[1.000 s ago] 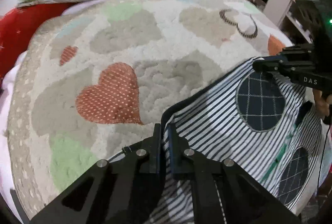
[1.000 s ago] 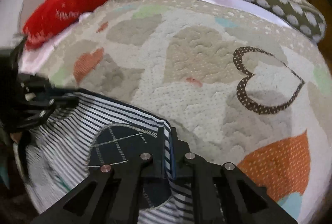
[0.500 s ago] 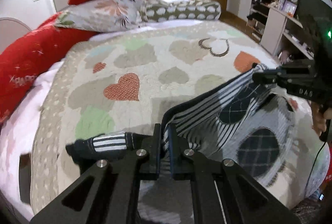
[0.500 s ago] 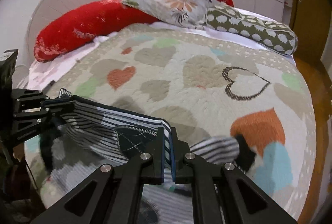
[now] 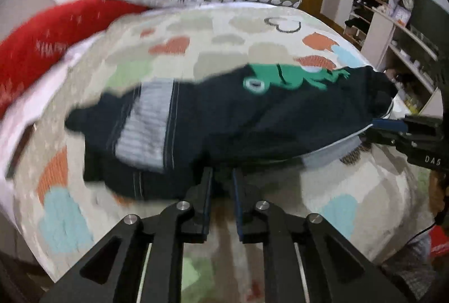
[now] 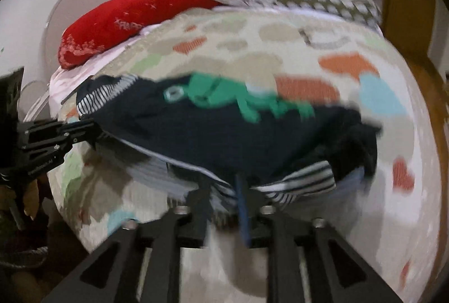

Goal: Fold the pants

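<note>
The left gripper (image 5: 221, 185) is seen with its jaws narrowed on the lower edge of the pants (image 5: 224, 123), though the blur makes the hold on the cloth hard to confirm. The right gripper (image 6: 224, 190) is clenched on the striped hem of the same garment. The pants (image 6: 224, 132) are held spread between the two grippers, raised above the bed (image 5: 350, 185), dark side out. Just beyond the jaws a green frog patch (image 5: 291, 75) is shown on the dark cloth. Farther off, a heart-patterned quilt (image 6: 280, 50) is spread, and farthest away pillows (image 6: 134, 16) are piled.
</note>
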The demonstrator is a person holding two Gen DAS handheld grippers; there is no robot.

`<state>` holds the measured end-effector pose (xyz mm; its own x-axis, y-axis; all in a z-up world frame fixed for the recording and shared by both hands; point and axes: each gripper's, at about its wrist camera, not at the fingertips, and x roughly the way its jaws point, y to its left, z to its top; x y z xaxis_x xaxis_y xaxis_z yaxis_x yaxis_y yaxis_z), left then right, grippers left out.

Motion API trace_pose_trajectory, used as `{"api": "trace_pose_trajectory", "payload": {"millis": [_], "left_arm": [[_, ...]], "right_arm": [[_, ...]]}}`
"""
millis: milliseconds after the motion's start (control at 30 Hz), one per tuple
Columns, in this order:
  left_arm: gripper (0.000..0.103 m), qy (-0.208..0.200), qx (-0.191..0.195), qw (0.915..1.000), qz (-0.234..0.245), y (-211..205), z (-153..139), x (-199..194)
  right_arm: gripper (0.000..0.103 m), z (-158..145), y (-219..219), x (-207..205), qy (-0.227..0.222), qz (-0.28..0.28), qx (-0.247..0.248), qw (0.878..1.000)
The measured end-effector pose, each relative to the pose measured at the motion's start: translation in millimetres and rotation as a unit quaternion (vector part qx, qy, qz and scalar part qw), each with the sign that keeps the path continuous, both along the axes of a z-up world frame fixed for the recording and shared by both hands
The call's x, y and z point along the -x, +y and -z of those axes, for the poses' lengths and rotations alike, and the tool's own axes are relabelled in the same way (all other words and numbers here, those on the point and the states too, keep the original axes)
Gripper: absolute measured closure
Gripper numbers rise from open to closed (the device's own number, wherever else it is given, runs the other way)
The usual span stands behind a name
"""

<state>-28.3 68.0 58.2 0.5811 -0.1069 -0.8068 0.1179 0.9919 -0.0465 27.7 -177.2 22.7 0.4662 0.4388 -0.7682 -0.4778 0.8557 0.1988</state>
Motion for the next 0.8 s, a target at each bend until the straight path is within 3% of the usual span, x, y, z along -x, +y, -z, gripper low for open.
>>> {"api": "trace_pose_trajectory", "payload": {"millis": [167,233,300,400,533,600,667,733,800], "left_arm": [[0.079,-0.028,0.046,0.9983,-0.021,23.7,-27.4,26.0],[0.057,-0.049,0.051,0.9970,-0.033,33.7,-43.5,19.4],[0.049,-0.063,0.049,0.9951,-0.059,45.0,-52.2,5.5],[0.049,-0.057,0.065,0.9908,-0.103,70.7,-50.2,-22.9],[0.048,-0.003,0.159,0.9736,-0.164,110.8,-23.0,-45.1],[0.048,0.011,0.174,0.9686,-0.178,118.0,-12.6,-47.4],[0.053,0.014,0.169,0.9705,-0.171,116.4,-7.3,-46.9],[0.096,0.018,0.142,0.9767,-0.160,109.3,-6.1,-45.6],[0.097,0.026,0.133,0.9782,-0.157,103.7,-3.3,-41.6]], "right_arm": [[0.060,-3.4,-32.4,28.8,-0.016,0.044,-0.018,0.999],[0.056,-4.9,-50.1,32.0,-0.019,0.072,-0.023,0.997],[0.055,-3.8,-68.5,31.4,-0.011,0.104,-0.039,0.994],[0.054,-0.4,-86.5,30.9,0.005,0.140,-0.072,0.988],[0.053,5.7,-106.1,31.0,0.028,0.176,-0.123,0.976],[0.053,6.1,-110.1,31.5,0.031,0.182,-0.130,0.974],[0.053,7.1,-113.9,31.1,0.031,0.190,-0.132,0.972],[0.053,7.6,-117.6,29.7,0.030,0.197,-0.134,0.971],[0.053,6.4,-120.5,26.7,0.030,0.204,-0.140,0.968]]}}
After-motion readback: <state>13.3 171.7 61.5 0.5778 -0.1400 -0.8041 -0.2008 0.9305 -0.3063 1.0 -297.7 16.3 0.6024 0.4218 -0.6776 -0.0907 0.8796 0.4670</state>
